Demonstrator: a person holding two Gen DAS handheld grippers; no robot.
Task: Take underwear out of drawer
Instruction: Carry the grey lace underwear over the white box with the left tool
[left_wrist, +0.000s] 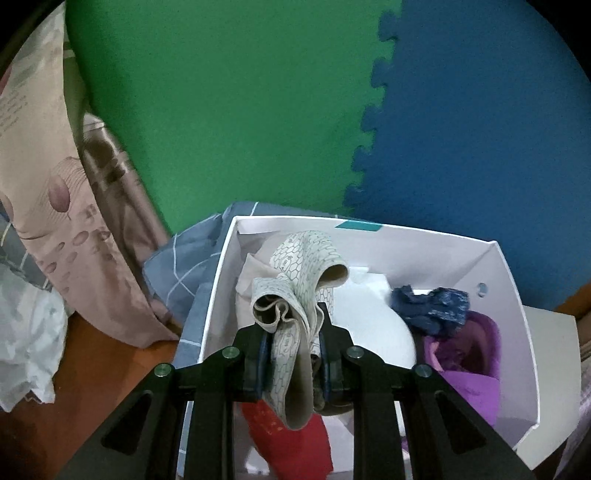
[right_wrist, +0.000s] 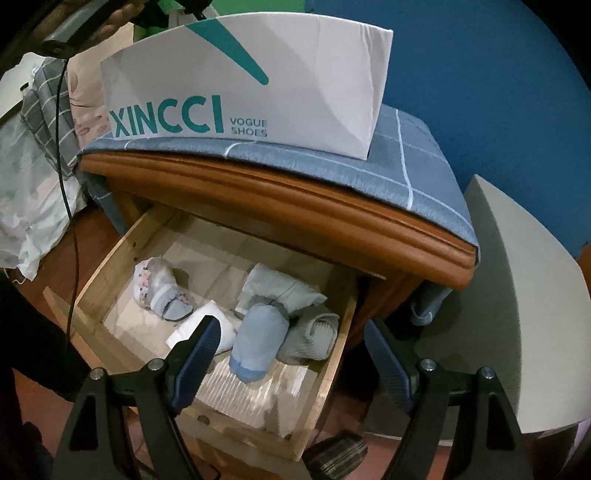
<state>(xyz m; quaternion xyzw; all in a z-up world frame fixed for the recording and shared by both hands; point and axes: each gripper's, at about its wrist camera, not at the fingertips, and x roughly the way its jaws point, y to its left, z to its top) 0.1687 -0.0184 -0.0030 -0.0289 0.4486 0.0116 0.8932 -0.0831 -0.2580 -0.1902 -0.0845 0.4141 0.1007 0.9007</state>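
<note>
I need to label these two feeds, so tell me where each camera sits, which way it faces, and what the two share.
Left wrist: sits on the left tongs, looks down into the white shoe box; the black tongs show, shut on patterned beige underwear.
Right wrist: sits on the right tongs, looks down into the open wooden drawer of rolled underwear; the tongs show, open and empty; a hand shows top left.
Shared: the shoe box, the blue checked cloth under it, the blue foam wall mat.

a white shoe box (right_wrist: 258, 85) sits on a blue checked cloth (right_wrist: 417, 173); behind, green (left_wrist: 229, 103) and blue foam mats (left_wrist: 480, 122), perhaps a pillow (left_wrist: 48, 192).
</note>
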